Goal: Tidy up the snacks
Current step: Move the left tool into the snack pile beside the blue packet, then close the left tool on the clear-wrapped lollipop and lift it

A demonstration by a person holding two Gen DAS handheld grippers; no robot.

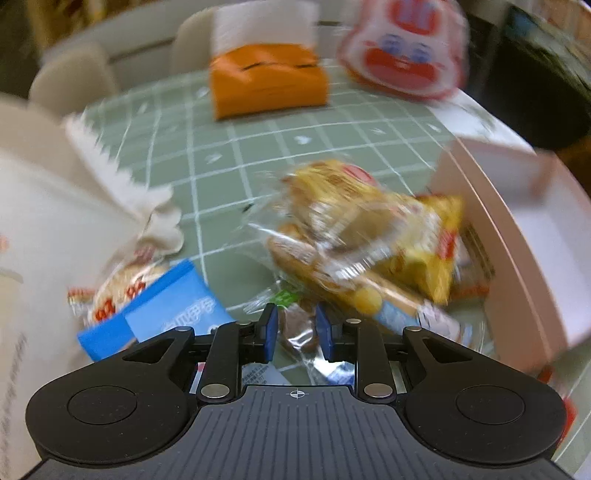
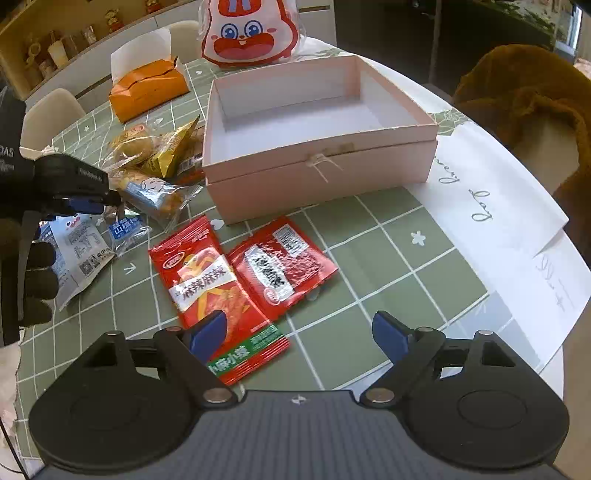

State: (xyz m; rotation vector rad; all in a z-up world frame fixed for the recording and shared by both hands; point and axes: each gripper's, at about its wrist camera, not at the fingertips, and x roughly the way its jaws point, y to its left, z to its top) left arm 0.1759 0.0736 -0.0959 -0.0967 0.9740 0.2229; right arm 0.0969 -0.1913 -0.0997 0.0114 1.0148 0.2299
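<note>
My right gripper (image 2: pixel 299 332) stands wide open just above the green checked tablecloth (image 2: pixel 388 258), holding nothing. Its left pad overlaps a red spicy-snack packet (image 2: pixel 207 284); a second red packet (image 2: pixel 280 266) lies beside it. Behind them sits an open, empty pink box (image 2: pixel 321 166). My left gripper (image 1: pixel 297 326), also seen as the left gripper (image 2: pixel 92 201) from the right wrist, hovers over a snack pile left of the box. Its pads are slightly apart, with a brown snack in clear wrap (image 1: pixel 295 328) showing in the gap. Yellow bread packets (image 1: pixel 369 229) lie ahead, beside the pink box (image 1: pixel 517 236).
An orange tissue box (image 2: pixel 147 88) and a rabbit-faced bag (image 2: pixel 251 33) stand at the back. A blue packet (image 1: pixel 166 306) and white bag (image 1: pixel 55 206) lie left. White paper (image 2: pixel 498 210) covers the table's right side; brown fabric (image 2: pixel 524 103) drapes a chair. A gloved hand (image 2: pixel 37 273) holds the left gripper.
</note>
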